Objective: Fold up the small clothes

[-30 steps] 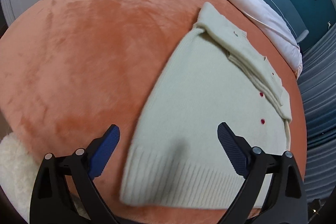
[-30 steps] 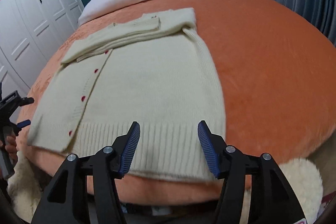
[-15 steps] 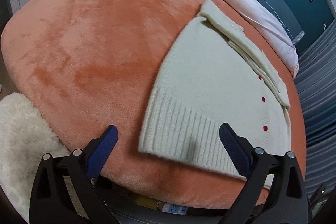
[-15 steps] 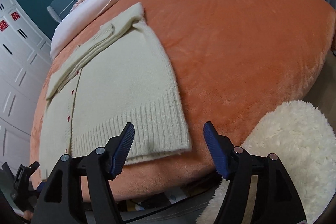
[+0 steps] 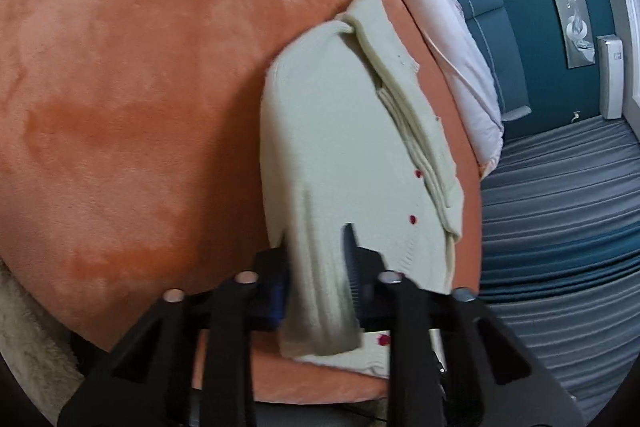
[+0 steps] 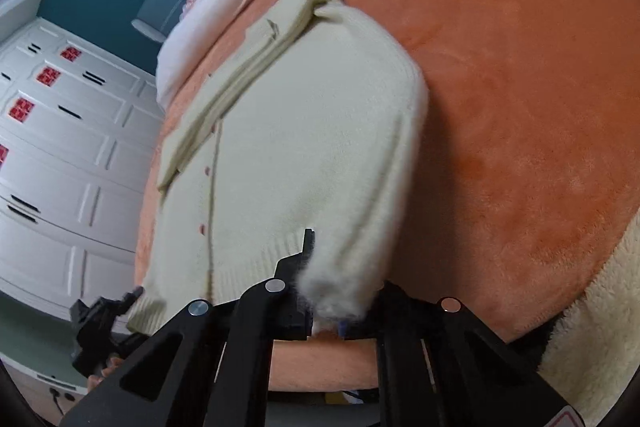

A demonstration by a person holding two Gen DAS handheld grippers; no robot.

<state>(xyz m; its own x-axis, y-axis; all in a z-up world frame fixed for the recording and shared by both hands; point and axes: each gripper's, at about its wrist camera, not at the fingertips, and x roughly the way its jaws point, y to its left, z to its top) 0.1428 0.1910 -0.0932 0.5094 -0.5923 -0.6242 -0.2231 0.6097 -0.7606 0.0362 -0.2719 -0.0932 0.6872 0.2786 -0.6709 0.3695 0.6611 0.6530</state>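
The left gripper [image 5: 320,279] is pinched nearly closed on the ribbed hem of the cardigan [image 5: 340,147], a flap of hem hanging out of it toward 6 o'clock; the right gripper [image 6: 332,303] is likewise clamped on the hem's other corner, fuzzy knit bunched between its fingers so that the blue pads barely show; in the right view the left gripper [image 6: 104,323] appears at 8 o'clock, at the hem's far corner; the cardigan lies on the orange blanket [image 5: 120,107], its lower edge lifted off the surface at both gripped corners, its body running up toward 12 o'clock, where the folded sleeves [image 5: 416,123] lie across the top as a band; red buttons [image 5: 418,174] dot the placket toward 3 o'clock in the left view; the cardigan's side edge rolls under in a soft curve at 9 o'clock in the left view and at 3 o'clock in the right; bare blanket spreads wide beyond each of those edges; the bed's near edge sits just under both grippers, with a cream fleece rug [image 6: 600,327] past it at 4 o'clock in the right view; a pale quilt [image 5: 452,39] borders the blanket beyond the sleeves; white wardrobe doors [image 6: 60,167] stand at 9 o'clock in the right view.
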